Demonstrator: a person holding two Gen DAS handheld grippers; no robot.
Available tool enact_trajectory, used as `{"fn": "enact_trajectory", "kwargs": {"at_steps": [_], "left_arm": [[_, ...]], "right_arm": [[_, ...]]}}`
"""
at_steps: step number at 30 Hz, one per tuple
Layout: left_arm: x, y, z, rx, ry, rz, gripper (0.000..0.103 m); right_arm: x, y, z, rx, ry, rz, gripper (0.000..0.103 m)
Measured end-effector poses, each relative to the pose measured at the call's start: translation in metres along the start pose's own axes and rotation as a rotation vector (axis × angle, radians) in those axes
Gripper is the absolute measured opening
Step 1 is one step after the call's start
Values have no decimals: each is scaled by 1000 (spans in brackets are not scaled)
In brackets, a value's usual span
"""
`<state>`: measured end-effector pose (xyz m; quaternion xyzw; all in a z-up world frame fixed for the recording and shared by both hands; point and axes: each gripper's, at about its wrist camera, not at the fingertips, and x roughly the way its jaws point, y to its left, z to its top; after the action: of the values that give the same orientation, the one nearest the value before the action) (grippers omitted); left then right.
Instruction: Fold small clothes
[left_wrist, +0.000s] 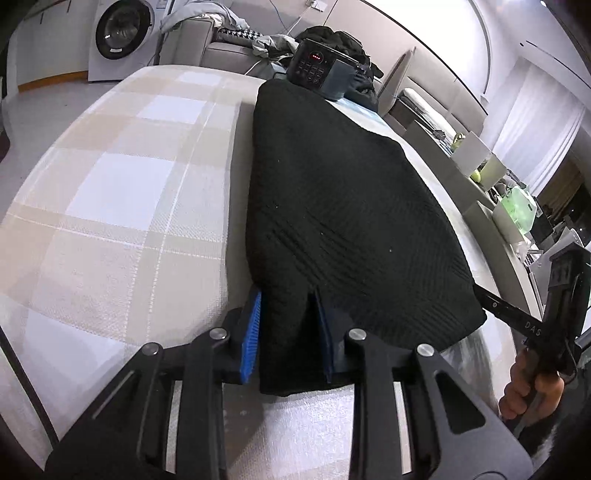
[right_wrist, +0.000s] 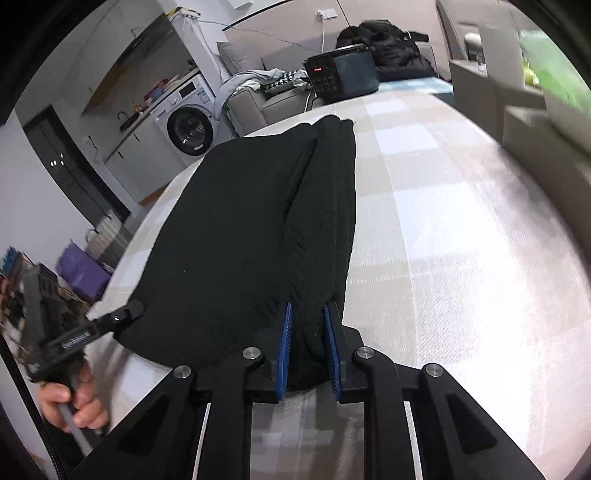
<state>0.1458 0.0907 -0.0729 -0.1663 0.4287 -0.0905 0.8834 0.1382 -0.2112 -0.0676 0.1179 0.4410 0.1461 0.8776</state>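
Two handheld grippers are pinching the near edge of a black knit garment (left_wrist: 332, 206) that is lying on a counter covered with a beige and white checked cloth (left_wrist: 122, 192). The left gripper (left_wrist: 286, 332) is closing its blue pads (left_wrist: 251, 332) on a bunched fold at the garment's near left corner; fabric is filling the gap between the jaws. The right gripper (right_wrist: 308, 343) is likewise clamping a thick gathered ridge of the same garment between its own blue pads (right_wrist: 284, 347), at the near right edge.

The garment is stretching straight ahead of both grippers, its long axis running away from them toward a dark cooker (left_wrist: 314, 66) with a red display at the far end of the counter. Seen from the right gripper, the bulk of the fabric is spreading ahead and to the left, with several overlapping layers stacked along the right-hand edge. Seen from the left gripper, the fabric is fanning out ahead and to the right.

Both grippers are standing at the same near end, side by side, so neither is closer to the far hem. Any fold that carries the near edge forward would therefore be travelling along the long axis, away from the person's hands (left_wrist: 532, 387).
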Motion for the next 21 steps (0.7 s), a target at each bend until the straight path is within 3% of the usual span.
{"fn": "enact_trajectory", "kwargs": {"at_steps": [1, 2, 3, 4, 5, 6, 8, 10, 13, 21], "left_arm": [[-6, -2, 0, 19, -18, 12, 25], [-13, -6, -1, 47, -47, 29, 33], [-21, -11, -4, 76, -77, 46, 39], [-28, -15, -6, 100, -105, 63, 55], [-34, -19, -7, 118, -130, 79, 70], [-43, -24, -8, 147, -171, 92, 76], [-55, -34, -12, 199, -236, 92, 87], [-59, -41, -14, 233, -271, 101, 102], [-63, -47, -17, 257, -327, 100, 102], [-62, -48, -26, 272, -373, 122, 102]], "right_arm": [[-4, 3, 0, -19, -13, -12, 21], [-8, 4, -1, -30, -28, -19, 27], [-13, 6, -1, -42, -48, -25, 40], [-21, 7, -3, -63, -84, -24, 50], [-28, 9, -4, -77, -118, -22, 70], [-34, 10, -5, -85, -145, -23, 86], [-47, 16, -8, -126, -213, -15, 101], [-55, 22, -10, -174, -268, -21, 103], [-59, 27, -13, -204, -298, -5, 103], [-57, 35, -16, -258, -362, 47, 103]]}}
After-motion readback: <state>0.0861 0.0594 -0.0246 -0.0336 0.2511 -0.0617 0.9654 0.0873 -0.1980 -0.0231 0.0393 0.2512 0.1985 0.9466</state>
